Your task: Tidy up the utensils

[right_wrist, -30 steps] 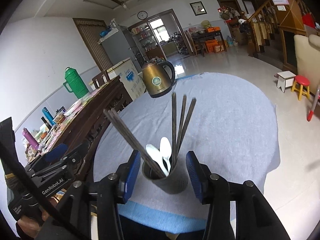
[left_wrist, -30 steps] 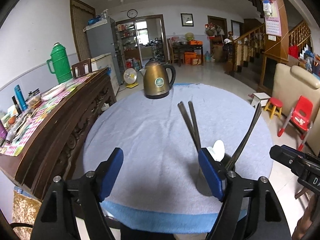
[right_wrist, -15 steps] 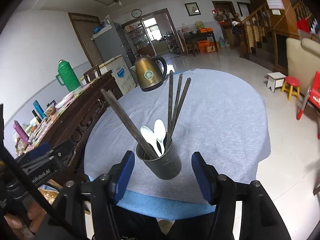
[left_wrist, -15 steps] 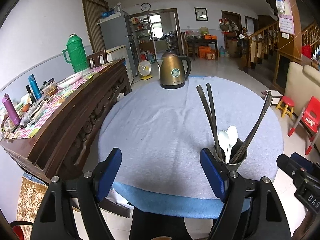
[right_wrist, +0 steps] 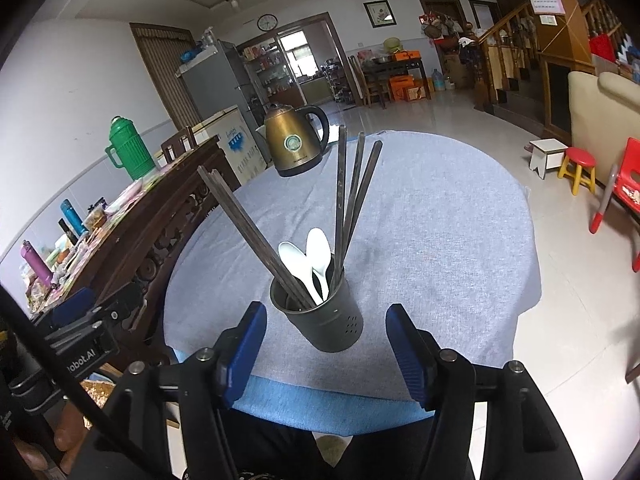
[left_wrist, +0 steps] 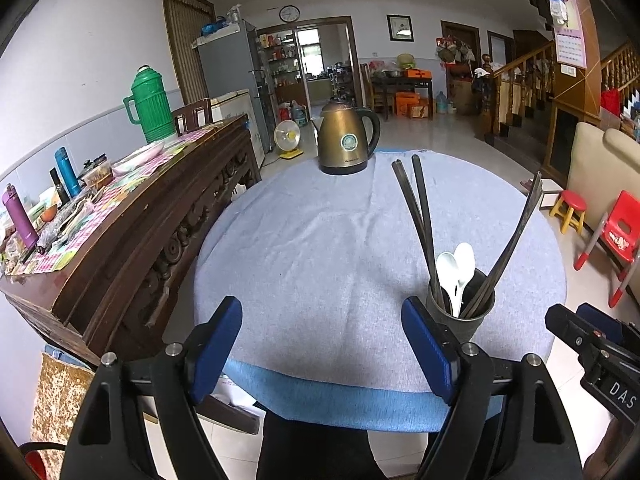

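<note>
A dark metal utensil cup [right_wrist: 326,320] stands near the front edge of the round table [right_wrist: 440,240], which has a grey-blue cloth. It holds several dark chopsticks [right_wrist: 348,200] and two white spoons [right_wrist: 316,264]. The cup also shows in the left wrist view [left_wrist: 460,312] at the right. My right gripper [right_wrist: 326,344] is open and empty, just in front of the cup, apart from it. My left gripper [left_wrist: 322,344] is open and empty over the table's front edge, left of the cup.
A bronze electric kettle [left_wrist: 347,140] stands at the far side of the table. A dark wooden sideboard [left_wrist: 132,216] with a green thermos [left_wrist: 149,104] and bottles runs along the left. Red and yellow stools [right_wrist: 580,168] and a red chair stand on the floor at the right.
Both grippers have pulled back and up from the table. The cup has come out from between the right gripper's fingers and now stands free on the cloth.
</note>
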Available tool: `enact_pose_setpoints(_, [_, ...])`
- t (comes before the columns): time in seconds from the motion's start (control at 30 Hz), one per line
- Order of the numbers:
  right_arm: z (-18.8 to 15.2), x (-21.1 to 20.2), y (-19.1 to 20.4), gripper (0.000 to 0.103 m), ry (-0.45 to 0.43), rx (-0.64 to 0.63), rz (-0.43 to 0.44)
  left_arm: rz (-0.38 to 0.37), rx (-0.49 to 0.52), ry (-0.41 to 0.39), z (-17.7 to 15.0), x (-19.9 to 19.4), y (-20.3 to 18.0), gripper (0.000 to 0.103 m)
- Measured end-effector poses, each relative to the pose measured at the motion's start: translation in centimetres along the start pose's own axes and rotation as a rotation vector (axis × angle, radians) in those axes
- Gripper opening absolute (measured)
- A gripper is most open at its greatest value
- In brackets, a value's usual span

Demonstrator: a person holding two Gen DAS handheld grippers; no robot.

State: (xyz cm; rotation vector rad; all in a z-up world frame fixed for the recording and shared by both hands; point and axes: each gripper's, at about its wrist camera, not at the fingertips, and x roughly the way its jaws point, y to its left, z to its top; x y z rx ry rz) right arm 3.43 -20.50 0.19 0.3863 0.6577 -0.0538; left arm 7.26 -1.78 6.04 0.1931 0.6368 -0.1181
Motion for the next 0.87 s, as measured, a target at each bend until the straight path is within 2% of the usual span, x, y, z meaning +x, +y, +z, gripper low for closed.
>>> enact_pose_setpoints(0.67, [0.4, 0.4, 0.1, 0.066, 0.002, -0.008, -0.010, -0.015, 0.009, 0.003, 0.1, 0.8, -0.7, 0.082])
enact_pose_setpoints(0.77, [0.6, 0.7, -0.2, 0.066, 0.004, -0.004, -0.019, -0.036, 0.013, -0.019, 0.0, 1.0, -0.8, 0.082])
enact_pose_setpoints(0.87, [1.0, 1.5, -1.5, 0.066, 0.010, 0.019, -0.050, -0.070, 0.009, 0.010, -0.1, 2.4, -0.5, 0.082])
